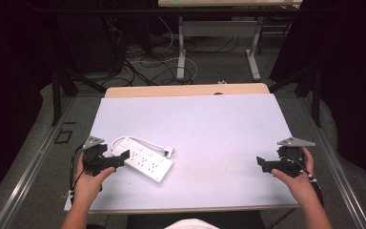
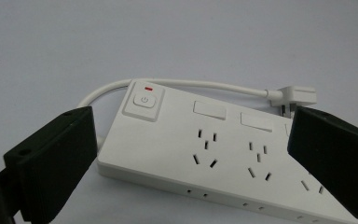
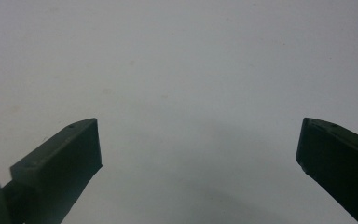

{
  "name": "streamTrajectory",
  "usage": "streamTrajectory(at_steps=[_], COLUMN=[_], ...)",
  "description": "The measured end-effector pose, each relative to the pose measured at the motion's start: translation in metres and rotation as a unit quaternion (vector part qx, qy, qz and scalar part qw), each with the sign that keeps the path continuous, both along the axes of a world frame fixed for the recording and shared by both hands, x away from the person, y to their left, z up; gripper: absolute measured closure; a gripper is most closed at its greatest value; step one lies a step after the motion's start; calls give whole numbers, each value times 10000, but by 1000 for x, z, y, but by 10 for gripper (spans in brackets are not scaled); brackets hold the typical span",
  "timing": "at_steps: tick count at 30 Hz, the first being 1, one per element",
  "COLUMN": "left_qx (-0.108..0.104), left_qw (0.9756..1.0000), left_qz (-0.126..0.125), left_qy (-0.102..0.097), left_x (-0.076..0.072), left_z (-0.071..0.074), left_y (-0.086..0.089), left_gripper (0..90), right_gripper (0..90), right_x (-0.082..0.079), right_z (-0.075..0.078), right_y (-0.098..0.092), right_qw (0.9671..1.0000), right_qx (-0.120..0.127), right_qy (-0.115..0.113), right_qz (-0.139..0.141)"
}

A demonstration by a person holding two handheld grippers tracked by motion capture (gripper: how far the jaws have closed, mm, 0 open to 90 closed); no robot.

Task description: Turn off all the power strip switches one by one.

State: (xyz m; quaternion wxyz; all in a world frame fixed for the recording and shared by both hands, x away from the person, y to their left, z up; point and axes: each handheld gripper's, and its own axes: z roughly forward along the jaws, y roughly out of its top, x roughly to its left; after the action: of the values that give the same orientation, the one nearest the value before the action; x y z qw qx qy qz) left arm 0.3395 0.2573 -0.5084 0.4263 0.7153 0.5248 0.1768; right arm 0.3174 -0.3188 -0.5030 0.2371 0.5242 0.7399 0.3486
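White plastic rectangular power strip w/ cord [image 2: 214, 158]: flat on table, between wide-apart jaws of left gripper [image 2: 191, 158], unclamped; right gripper [image 3: 198, 149] gaping, well apart.

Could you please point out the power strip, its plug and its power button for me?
power strip [image 2: 223, 158], left gripper view, on its white top face.
plug [image 2: 296, 95], left gripper view, on its white body.
power button [image 2: 143, 100], left gripper view, on its middle.
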Motion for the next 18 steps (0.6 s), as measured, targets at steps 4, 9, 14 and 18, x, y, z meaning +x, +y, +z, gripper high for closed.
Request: streamTrajectory(at_steps=[4, 9, 14, 18], left_qx=[63, 151, 94, 98], left_qw=[9999, 9998, 9999, 9998], left_qz=[-49, -49, 41, 52], left_qy=[70, 104, 138, 167], left_x=[1, 4, 5, 7], left_z=[2, 5, 8, 11], left_y=[2, 3, 3, 5], left_gripper=[18, 31, 81, 85], right_gripper=[0, 0, 0, 2], right_x=[-2, -3, -4, -3], right_z=[-4, -9, -12, -12], right_y=[0, -1, -2, -1], right_qw=[10000, 9999, 9999, 9998], right_qx=[12, 82, 55, 63], right_qy=[57, 111, 154, 169], right_qz=[-48, -16, -30, -29])
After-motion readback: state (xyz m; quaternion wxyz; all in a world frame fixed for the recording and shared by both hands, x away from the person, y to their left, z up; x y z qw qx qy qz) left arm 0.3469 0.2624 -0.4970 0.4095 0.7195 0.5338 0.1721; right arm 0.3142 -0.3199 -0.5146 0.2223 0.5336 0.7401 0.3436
